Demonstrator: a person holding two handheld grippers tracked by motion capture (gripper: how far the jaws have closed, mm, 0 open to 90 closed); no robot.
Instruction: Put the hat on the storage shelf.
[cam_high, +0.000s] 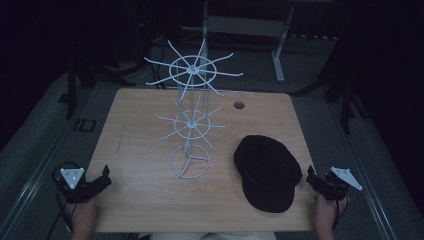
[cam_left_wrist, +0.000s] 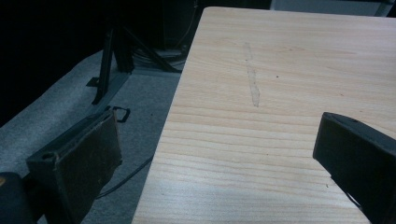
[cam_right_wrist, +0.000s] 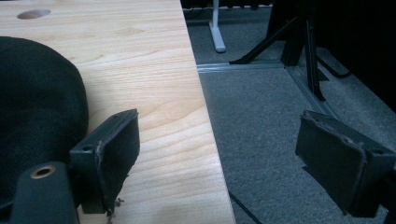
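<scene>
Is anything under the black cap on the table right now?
The black cap lies flat on the wooden table, right of the white wire rack. Bare wood shows all around its edge. Whatever may sit beneath it is covered by the cap itself.

Grey carpet (cam_high: 45, 135) (dark tripod legs (cam_right_wrist: 303, 51))

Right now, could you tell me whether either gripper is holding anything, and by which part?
Nothing is held. The left gripper and the right gripper are both open and empty, at the table's side edges.

One white wire rack (cam_high: 190, 120) — one black cap (cam_high: 267, 172) — two grippers
</scene>
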